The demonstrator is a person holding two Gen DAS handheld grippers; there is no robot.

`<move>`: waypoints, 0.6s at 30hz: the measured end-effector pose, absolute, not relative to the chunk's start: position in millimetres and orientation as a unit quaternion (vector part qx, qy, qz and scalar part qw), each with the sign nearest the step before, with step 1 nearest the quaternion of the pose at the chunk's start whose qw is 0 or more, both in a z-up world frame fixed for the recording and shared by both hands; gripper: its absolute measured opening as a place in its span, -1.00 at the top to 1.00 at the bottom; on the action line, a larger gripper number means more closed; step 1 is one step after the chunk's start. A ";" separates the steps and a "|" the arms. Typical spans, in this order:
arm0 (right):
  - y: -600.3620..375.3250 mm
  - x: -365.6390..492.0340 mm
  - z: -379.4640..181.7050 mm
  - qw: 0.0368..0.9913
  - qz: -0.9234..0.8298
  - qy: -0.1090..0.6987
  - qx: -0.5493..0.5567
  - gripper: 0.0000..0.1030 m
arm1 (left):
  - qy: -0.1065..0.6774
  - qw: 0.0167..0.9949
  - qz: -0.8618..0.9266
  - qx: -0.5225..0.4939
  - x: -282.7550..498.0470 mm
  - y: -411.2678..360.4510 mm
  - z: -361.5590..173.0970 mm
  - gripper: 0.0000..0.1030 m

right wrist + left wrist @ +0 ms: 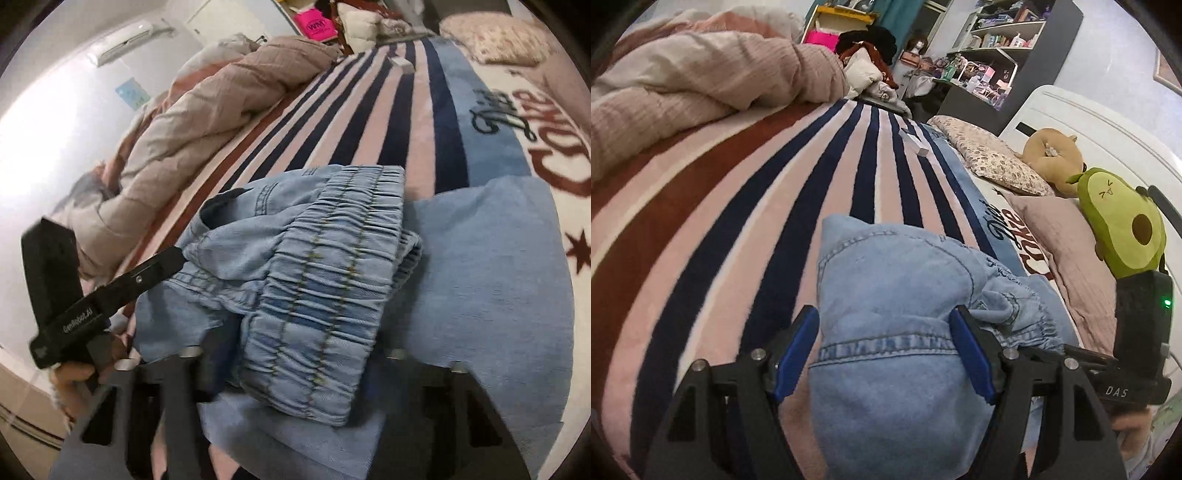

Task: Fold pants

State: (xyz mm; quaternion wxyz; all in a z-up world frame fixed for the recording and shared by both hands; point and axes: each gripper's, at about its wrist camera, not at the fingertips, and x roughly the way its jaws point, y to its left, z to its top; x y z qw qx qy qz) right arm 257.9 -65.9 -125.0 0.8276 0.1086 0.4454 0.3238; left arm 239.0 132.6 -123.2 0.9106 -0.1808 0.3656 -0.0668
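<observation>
Light blue denim pants (897, 317) lie bunched on the striped blanket (746, 206). My left gripper (884, 350) stands open around one fold of them, its blue pads (796, 354) on either side of the cloth. In the right wrist view the elastic waistband (332, 258) is folded over the pant legs (491, 280). It drapes between the blurred fingers of my right gripper (295, 358) and hides the pads, so a grip cannot be judged. The left gripper's finger (159, 267) touches the denim from the left. The right gripper's body (1141, 314) shows at the right edge.
A crumpled beige duvet (701, 81) fills the far left of the bed. Pillows (1067, 251), an avocado plush (1119, 225) and a tan plush (1049, 147) lie by the white headboard (1089, 122). A small white box (916, 146) rests on the blanket. Cluttered shelves (997, 48) stand beyond.
</observation>
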 end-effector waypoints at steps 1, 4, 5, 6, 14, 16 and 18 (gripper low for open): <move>-67.6 255.9 -120.8 0.834 0.325 0.434 0.105 0.32 | 0.363 0.911 -0.070 -0.183 238.2 132.9 -122.5 -0.35; -73.2 247.6 -101.3 0.857 0.326 0.387 0.096 0.41 | 0.338 0.919 -0.089 -0.181 229.9 130.4 -112.6 -0.36; -76.6 243.9 -92.3 0.866 0.326 0.368 0.093 0.48 | 0.330 0.921 -0.098 -0.181 227.5 128.8 -109.3 -0.36; -81.2 239.1 -81.5 0.876 0.323 0.347 0.086 0.51 | 0.317 0.924 -0.112 -0.181 224.4 126.6 -104.8 -0.40; -119.5 218.3 -35.5 0.914 0.268 0.305 -0.001 0.51 | 0.306 0.929 -0.135 -0.157 221.3 114.2 -96.1 -0.49; -127.7 226.2 -56.0 0.892 0.276 0.359 0.004 0.51 | 0.328 0.923 -0.129 -0.156 227.7 113.7 -104.7 -0.49; -128.5 231.5 -81.6 0.871 0.280 0.404 0.003 0.50 | 0.344 0.919 -0.120 -0.152 231.8 112.2 -111.2 -0.49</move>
